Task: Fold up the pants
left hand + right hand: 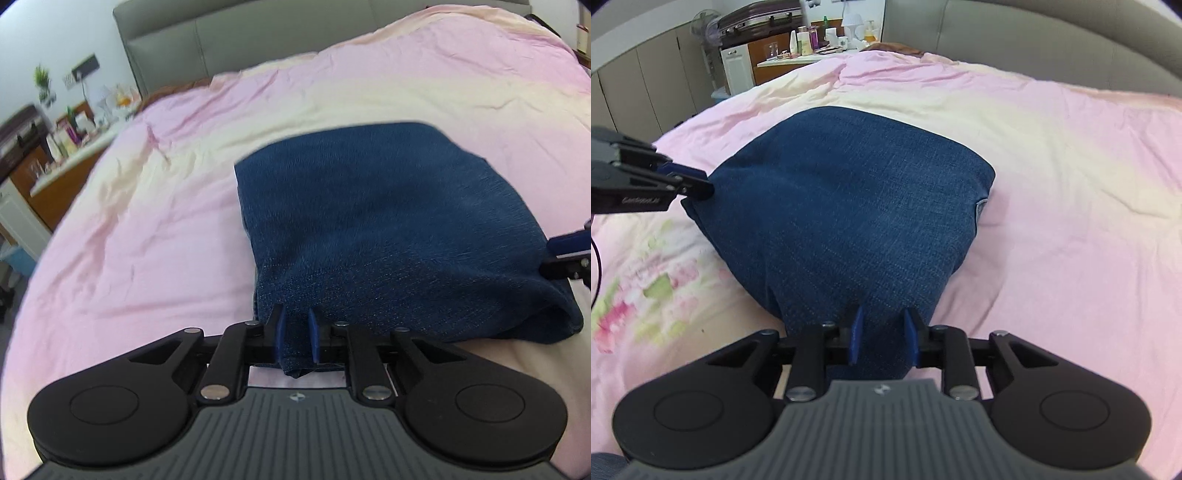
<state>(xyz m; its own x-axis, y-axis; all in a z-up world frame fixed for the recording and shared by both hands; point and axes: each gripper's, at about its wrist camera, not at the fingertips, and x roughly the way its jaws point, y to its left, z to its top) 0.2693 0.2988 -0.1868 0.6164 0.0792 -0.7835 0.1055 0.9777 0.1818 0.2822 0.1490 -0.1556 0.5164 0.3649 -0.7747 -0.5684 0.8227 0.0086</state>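
Note:
A pair of dark blue denim pants (369, 221) lies folded into a thick block on the pink bedspread (147, 229). My left gripper (294, 325) is shut on the near left corner of the pants, with a fold of denim pinched between its blue pads. In the right wrist view the pants (849, 192) fill the middle, and my right gripper (883, 321) is shut on their near edge, denim filling the gap between its pads. Each gripper shows in the other's view: the right gripper (569, 254) at the pants' right edge, the left gripper (690, 184) at their left corner.
A grey padded headboard (221, 40) stands behind the bed. A cluttered bedside counter (74, 144) with bottles and a plant sits at the left. The right wrist view shows the counter (812, 44), a suitcase (761, 18) and grey cupboards (646, 81).

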